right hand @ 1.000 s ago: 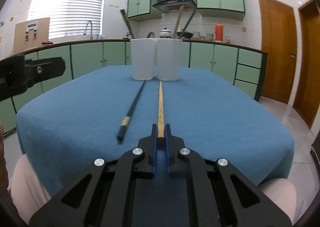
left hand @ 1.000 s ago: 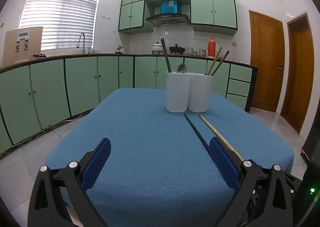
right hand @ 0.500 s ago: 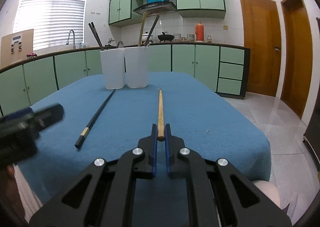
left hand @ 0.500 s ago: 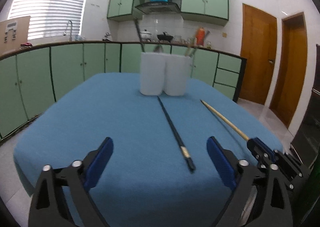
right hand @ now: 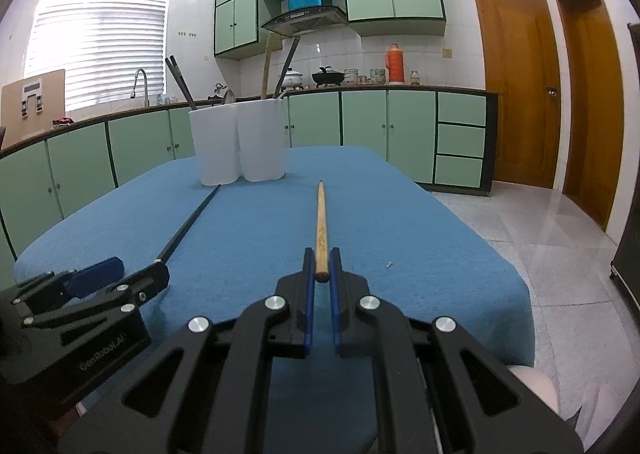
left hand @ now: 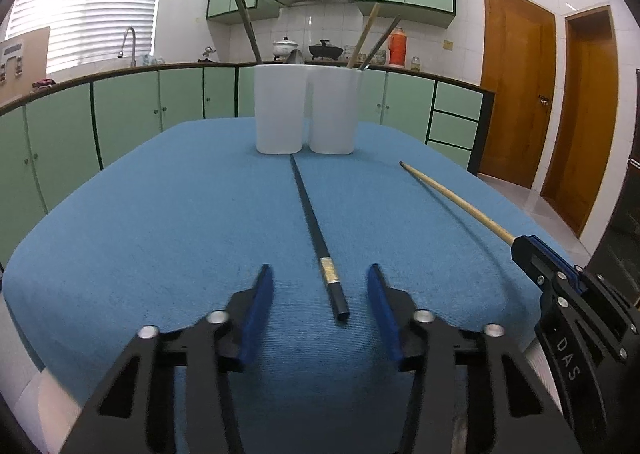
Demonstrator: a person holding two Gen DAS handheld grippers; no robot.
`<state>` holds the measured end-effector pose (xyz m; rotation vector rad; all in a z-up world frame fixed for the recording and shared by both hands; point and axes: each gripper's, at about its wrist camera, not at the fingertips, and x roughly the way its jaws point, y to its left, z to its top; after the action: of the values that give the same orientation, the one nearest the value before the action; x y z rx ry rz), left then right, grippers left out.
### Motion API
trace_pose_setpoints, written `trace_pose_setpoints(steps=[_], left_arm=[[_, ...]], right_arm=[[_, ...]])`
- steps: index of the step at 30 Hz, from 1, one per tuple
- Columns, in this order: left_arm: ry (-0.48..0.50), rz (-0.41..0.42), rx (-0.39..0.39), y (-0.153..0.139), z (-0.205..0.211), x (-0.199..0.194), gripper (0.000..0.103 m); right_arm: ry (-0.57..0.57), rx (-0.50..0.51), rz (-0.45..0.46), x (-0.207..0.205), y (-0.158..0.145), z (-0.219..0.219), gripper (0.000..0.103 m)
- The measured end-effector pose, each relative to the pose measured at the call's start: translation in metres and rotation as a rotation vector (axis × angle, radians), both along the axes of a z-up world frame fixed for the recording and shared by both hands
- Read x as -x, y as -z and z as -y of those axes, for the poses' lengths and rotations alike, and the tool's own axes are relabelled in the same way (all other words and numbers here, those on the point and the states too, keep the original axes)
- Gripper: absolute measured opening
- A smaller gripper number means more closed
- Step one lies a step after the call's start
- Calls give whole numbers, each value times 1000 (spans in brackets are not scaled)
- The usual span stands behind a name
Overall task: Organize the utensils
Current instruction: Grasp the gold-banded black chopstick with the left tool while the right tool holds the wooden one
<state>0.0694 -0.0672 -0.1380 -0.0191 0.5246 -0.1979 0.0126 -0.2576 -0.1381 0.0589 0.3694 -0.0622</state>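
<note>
Both cameras ride low over the near edge of the blue worktop (left hand: 160, 214), facing the two white cups (right hand: 240, 142) at 12 o'clock. The right view sits further right; each catches the other's tool at its edge.

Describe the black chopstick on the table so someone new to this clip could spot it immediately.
On the blue tablecloth, two white holders stand at the far end. The black chopstick runs from their base toward the camera, ending between the open fingers of the left gripper. Unlike the pale wooden chopstick in the right gripper, it is dark, with a gold band.
</note>
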Motion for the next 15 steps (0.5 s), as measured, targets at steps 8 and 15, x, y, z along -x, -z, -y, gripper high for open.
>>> trace_pose_setpoints(steps=[8,15], left_arm=[[-43,-2,19,2,1,1,16],[-56,-9,5,1,2,-1,7]], right_arm=[[-1,-12,10,3,-1,3,6],[-7,-3,8,5,-1,3,6]])
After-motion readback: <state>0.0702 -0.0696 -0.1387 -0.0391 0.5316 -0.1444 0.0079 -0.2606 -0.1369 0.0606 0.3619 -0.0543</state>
